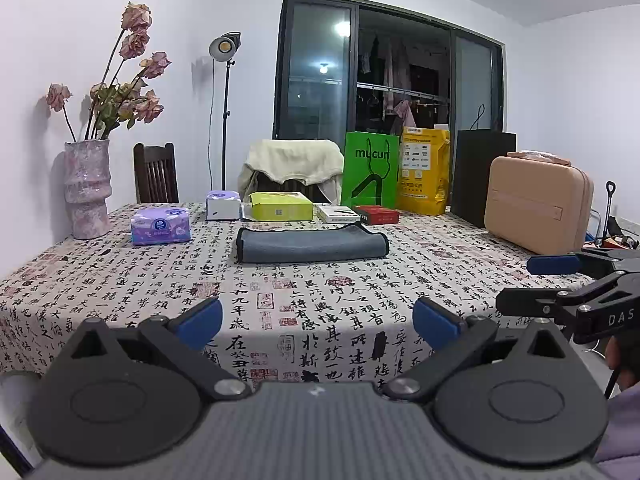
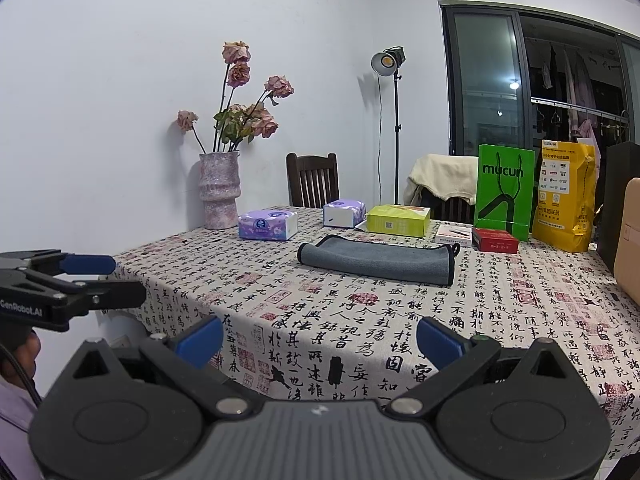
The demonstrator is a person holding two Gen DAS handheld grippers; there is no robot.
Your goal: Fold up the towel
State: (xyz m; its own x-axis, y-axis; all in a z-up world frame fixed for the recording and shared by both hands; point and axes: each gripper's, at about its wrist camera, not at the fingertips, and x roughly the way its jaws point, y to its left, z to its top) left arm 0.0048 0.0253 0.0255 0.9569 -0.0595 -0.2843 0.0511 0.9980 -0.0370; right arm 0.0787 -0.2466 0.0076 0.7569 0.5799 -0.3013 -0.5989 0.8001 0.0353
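- The left gripper (image 1: 317, 320) hovers over the near edge of the tabletop (image 1: 120, 280), its blue-padded fingers (image 1: 200, 322) spread wide with nothing between them.
- The right gripper (image 2: 319, 339) hangs over the same near edge, fingers (image 2: 438, 344) equally wide apart and holding nothing; each gripper shows at the side of the other's view.
- The calligraphy-printed tablecloth (image 2: 360, 320) covers the tabletop between the grippers and the towel.
- The grey towel (image 1: 310, 244) lies folded flat near the middle of the tabletop, well beyond both grippers, its dark-bound edges showing at its ends.
- Just behind the towel stands a row: a purple tissue pack (image 1: 160, 226), a white-and-purple tissue box (image 1: 223, 205), a yellow-green box (image 1: 282, 206), a white box (image 1: 338, 214) and a red box (image 1: 378, 215).
- A pink textured vase (image 1: 87, 190) of dried roses (image 1: 136, 40) stands at the far left corner.
- At the far right sit a green "mucun" bag (image 1: 370, 170), a yellow bag (image 1: 424, 172), a black bag (image 1: 482, 176) and a tan case (image 1: 536, 204).
- Behind the tabletop are a dark wooden chair (image 1: 155, 174), a chair draped with cream cloth (image 1: 294, 164), a studio lamp (image 1: 225, 46) and a dark window (image 1: 384, 68).
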